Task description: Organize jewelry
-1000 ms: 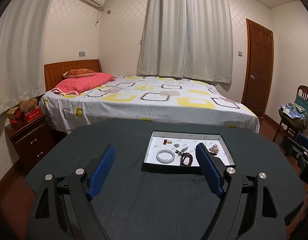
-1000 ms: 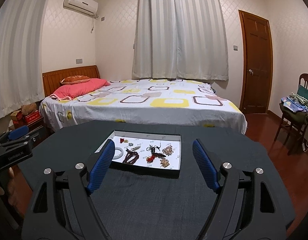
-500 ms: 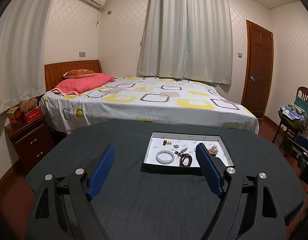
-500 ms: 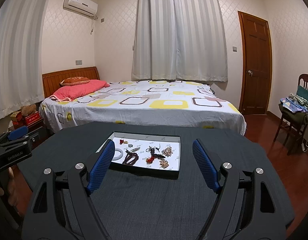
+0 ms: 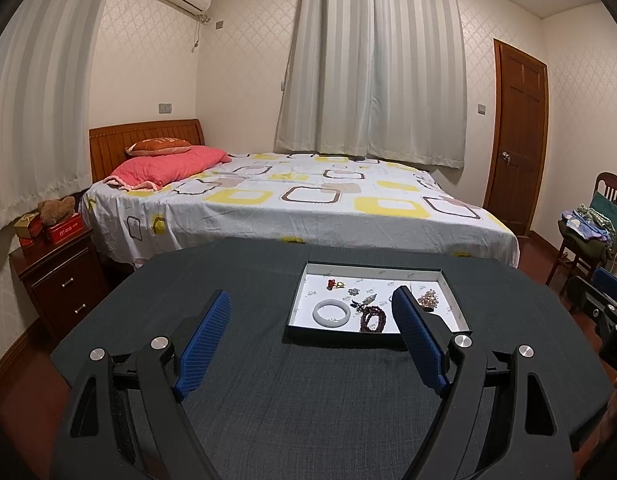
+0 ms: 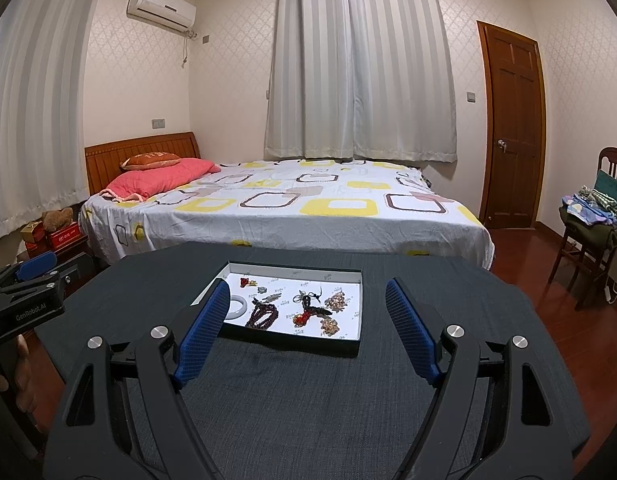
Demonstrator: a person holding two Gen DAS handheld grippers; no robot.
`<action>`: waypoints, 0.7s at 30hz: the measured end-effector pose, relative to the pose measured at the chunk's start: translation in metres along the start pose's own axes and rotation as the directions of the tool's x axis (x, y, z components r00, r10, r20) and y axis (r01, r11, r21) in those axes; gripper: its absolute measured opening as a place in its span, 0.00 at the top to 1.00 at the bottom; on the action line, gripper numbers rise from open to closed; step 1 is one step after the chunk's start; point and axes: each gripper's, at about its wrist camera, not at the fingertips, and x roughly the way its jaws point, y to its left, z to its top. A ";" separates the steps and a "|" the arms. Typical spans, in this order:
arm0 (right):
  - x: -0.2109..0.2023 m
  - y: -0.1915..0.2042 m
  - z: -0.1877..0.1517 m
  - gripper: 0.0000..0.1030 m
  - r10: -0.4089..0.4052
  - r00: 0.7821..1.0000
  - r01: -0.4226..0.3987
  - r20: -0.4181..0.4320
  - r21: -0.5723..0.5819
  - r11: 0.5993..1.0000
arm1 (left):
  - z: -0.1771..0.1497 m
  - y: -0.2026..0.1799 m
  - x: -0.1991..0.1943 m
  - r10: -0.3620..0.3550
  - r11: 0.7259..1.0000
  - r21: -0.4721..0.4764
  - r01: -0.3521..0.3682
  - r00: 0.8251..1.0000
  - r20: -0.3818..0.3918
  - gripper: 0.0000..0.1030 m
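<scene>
One tray (image 6: 350,276): one white bangle (image 5: 331,314), perhaps seven other trinkets. Both tongs (image 5: 311,312) (image 6: 307,300) agape, empty.

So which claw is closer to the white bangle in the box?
Left, though only slightly. The left claw hangs short of the tray with the white bangle just ahead between its fingers. The right claw sits further right, so the bangle peeks from behind its left finger.

The tabletop (image 6: 308,400) wears a matt, dark woven cloth. The tray (image 6: 358,320) looks like card, dark outside, white and paper-smooth within. A bangle (image 5: 331,313) gleams glossy and pale. Each gripper's pads (image 5: 204,336) are blue, ribbed and rubbery. The floor (image 6: 568,328) is polished wood.
</scene>
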 end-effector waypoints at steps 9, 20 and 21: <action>0.000 0.002 -0.001 0.24 0.005 1.000 -0.005 -0.003 -0.002 1.000 | 0.001 0.002 0.000 0.007 1.000 -0.011 -0.007 1.000 0.000 0.22; 0.001 0.003 -0.003 0.24 0.007 1.000 -0.007 -0.006 -0.004 1.000 | 0.002 0.004 0.001 0.015 1.000 -0.014 -0.015 1.000 0.003 0.22; 0.001 0.003 -0.003 0.24 0.007 1.000 -0.007 -0.005 -0.004 1.000 | 0.002 0.004 0.001 0.017 1.000 -0.012 -0.017 1.000 0.001 0.22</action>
